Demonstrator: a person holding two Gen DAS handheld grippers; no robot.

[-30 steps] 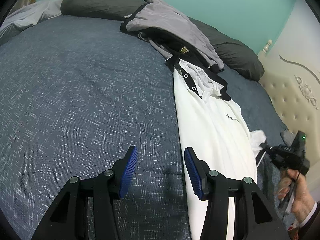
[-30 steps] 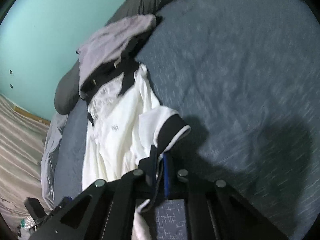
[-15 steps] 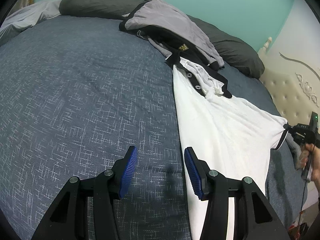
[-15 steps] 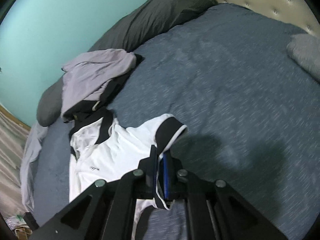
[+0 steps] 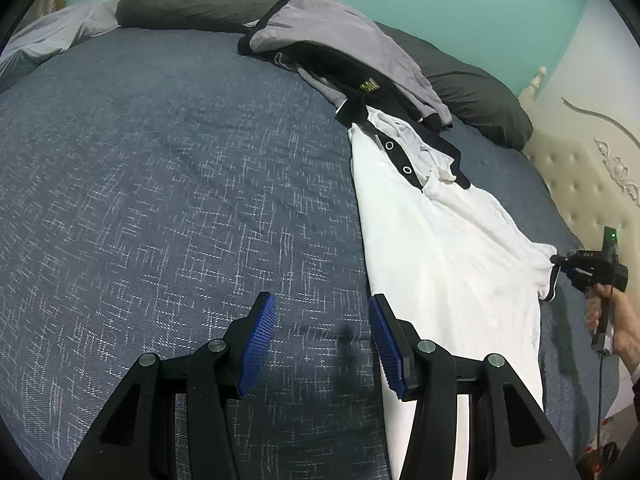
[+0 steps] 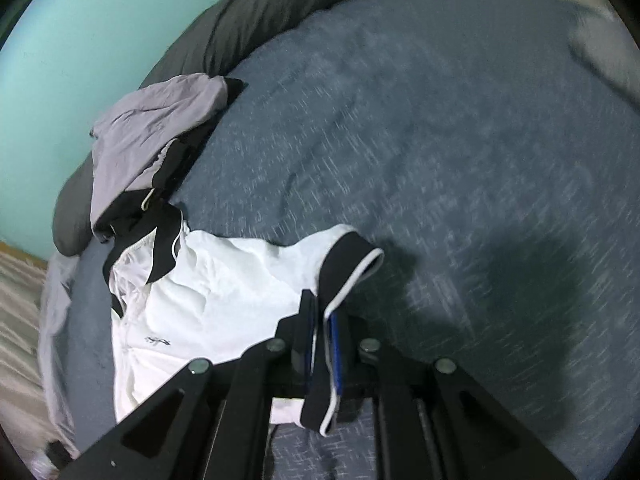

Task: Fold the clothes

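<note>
so, white polo shirt lies flat on the dark blue bedspread, just right of the left gripper and ahead of it; its hem end passes under and beside that gripper's right finger. left gripper released, blue pads wide apart over bare bedspread, nothing between them. right gripper clenched on the shirt's black-cuffed sleeve, cuff fabric pinched between the blue pads and draping down below them. in the left wrist view the same right gripper sits far right, held by a hand, sleeve drawn out sideways to it.

shirt's long axis runs away from the left gripper, collar at the far end, hem at the near end; black placket with two buttons faces up. from the right gripper the shirt body spreads to the left and ahead, collar up-left, small chest logo showing.

count: one white shirt, one grey and black garment heaped beyond the collar and touching it, two dark grey pillows at the far edge, one tufted cream headboard beyond the right gripper, two grippers.
</note>
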